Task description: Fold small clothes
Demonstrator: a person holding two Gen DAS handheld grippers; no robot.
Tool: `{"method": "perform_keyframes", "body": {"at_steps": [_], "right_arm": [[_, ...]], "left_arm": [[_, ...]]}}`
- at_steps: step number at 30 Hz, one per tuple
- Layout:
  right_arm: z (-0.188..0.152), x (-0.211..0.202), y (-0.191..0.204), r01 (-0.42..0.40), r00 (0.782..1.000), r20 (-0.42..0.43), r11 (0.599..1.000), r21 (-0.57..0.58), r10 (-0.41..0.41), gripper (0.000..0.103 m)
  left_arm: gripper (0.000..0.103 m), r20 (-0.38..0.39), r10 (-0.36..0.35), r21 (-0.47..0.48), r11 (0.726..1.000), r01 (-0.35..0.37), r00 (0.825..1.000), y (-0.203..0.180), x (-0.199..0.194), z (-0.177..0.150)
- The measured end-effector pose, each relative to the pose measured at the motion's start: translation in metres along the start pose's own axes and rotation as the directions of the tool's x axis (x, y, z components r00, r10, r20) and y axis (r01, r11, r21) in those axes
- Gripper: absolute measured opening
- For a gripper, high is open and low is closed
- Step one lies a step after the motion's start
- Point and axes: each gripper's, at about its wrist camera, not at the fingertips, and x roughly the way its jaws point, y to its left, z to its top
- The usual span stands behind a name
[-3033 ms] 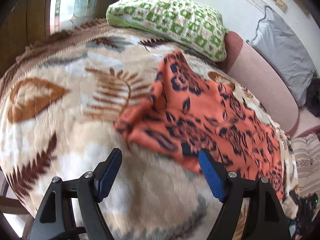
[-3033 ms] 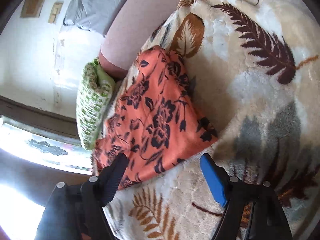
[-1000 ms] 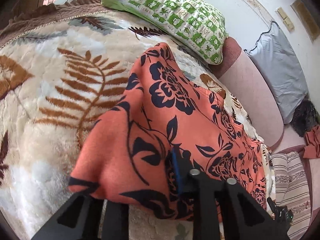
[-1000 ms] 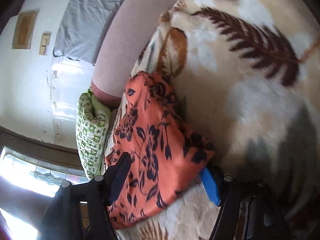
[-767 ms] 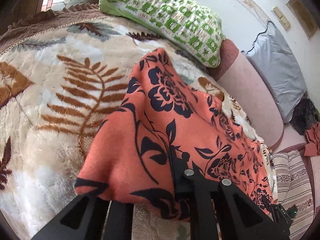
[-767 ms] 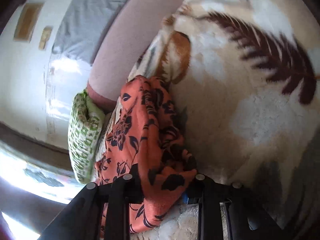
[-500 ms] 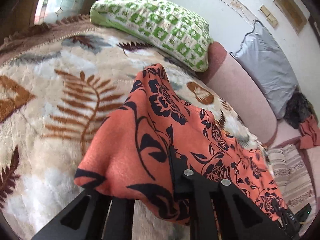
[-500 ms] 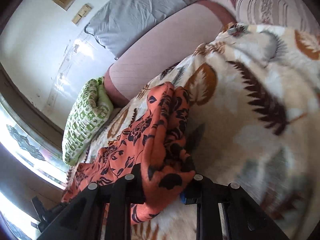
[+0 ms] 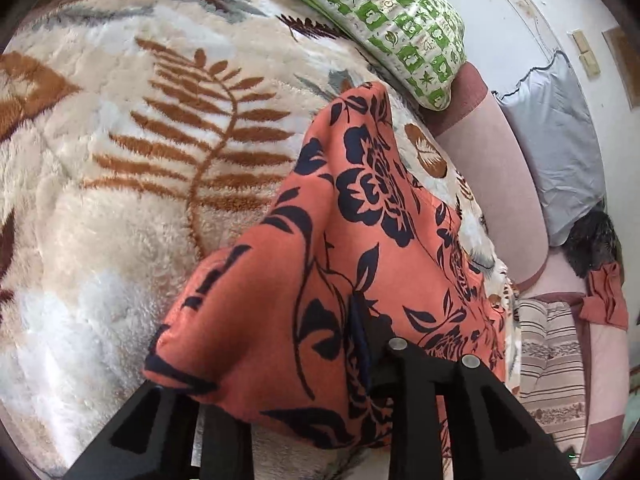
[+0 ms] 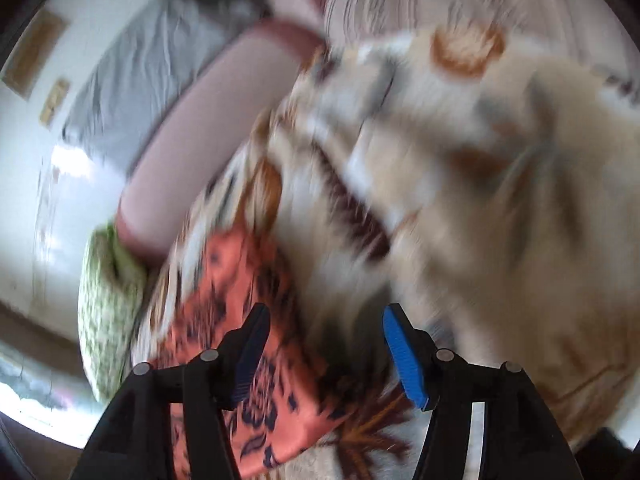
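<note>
Left gripper [image 9: 352, 344] jaws pressed together, pinching a raised corner of the orange floral garment [image 9: 360, 216], which drapes ahead of the jaws down onto the leaf-print blanket [image 9: 120, 160]. Right gripper [image 10: 324, 352] jaws spread with nothing between them, the garment lying under and past its left finger; that view is motion-blurred. Green patterned pillow [image 9: 384, 20] sits far ahead of the left jaws

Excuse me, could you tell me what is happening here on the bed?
A person is folding an orange floral garment on a leaf-print blanket. The left gripper is shut on one corner, lifting it. The right gripper is open, holding nothing, with the garment lying beside its left finger; that view is motion-blurred.
</note>
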Motion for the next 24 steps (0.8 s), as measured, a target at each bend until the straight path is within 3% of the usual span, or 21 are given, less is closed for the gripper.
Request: {"method": "perform_keyframes", "body": {"at_steps": [3,6,8,12,15,16,19,20,22,24], "right_arm": [[-0.007,0.009,0.044,-0.09,0.995,-0.065,0.983,-0.158,0.08,0.064],[-0.044,0.041,0.118,-0.211,0.965,-0.222,0.918,-0.334,0.141,0.058],[-0.074,0.062,0.156,-0.269,0.939,-0.312,0.873,-0.407,0.144,0.037],[-0.14,0.104,0.225,-0.343,0.895,-0.436,0.765,-0.545,0.091,0.036],[-0.172,0.153,0.248,-0.359,0.841,-0.54,0.743,-0.566,-0.005,0.036],[-0.178,0.172,0.251,-0.334,0.841,-0.539,0.741,-0.582,-0.044,0.036],[-0.174,0.194,0.271,-0.263,0.906,-0.42,0.702,-0.662,-0.057,0.035],[-0.171,0.199,0.274,-0.232,0.914,-0.399,0.703,-0.672,-0.079,0.035],[-0.162,0.202,0.281,-0.229,0.908,-0.414,0.743,-0.629,-0.07,0.035],[-0.161,0.189,0.293,-0.304,0.9,-0.437,0.739,-0.601,0.015,0.036]], "left_arm": [[0.024,0.037,0.035,0.024,0.999,-0.036,0.999,-0.01,0.0,0.003],[0.018,0.071,0.069,0.076,0.994,-0.074,0.995,-0.02,-0.004,0.0],[0.017,0.079,0.083,0.097,0.991,-0.09,0.993,-0.023,-0.005,0.0],[0.017,0.062,0.08,0.089,0.992,-0.085,0.995,-0.019,-0.005,0.002],[0.016,0.057,0.088,0.109,0.99,-0.094,0.995,-0.02,-0.005,0.001],[0.016,0.059,0.087,0.114,0.989,-0.093,0.994,-0.02,-0.005,0.0],[0.015,0.054,0.082,0.122,0.989,-0.088,0.995,-0.02,-0.005,0.0],[0.015,0.049,0.075,0.118,0.99,-0.08,0.996,-0.018,-0.006,0.0],[0.015,0.043,0.065,0.105,0.992,-0.069,0.997,-0.016,-0.007,0.0],[0.015,0.036,0.056,0.091,0.994,-0.059,0.998,-0.013,-0.008,-0.001]]}}
